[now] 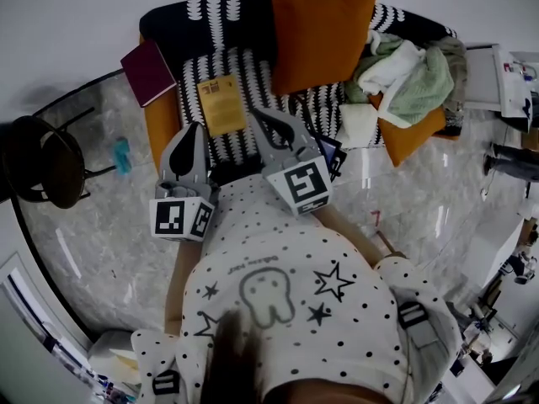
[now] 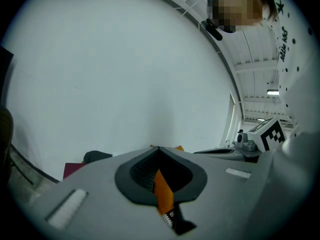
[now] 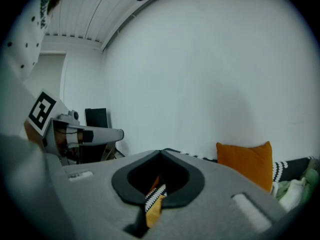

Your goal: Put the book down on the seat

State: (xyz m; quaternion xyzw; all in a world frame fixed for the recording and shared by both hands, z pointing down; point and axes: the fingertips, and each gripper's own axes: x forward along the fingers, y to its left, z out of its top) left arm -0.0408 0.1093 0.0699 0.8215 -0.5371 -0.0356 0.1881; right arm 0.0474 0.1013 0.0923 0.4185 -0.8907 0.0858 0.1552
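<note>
Low centre, the left tongs and right tongs are both clenched on nothing at the front edge of the seat, where the thin yellow book lies flat between their tips, with bare striped cover reaching back to the orange cushion.

Two books: yellow book, maroon book. Two orange cushions: upright cushion, cushion under clothes. Two tools: left tool, right tool. One black stool. One sofa.
</note>
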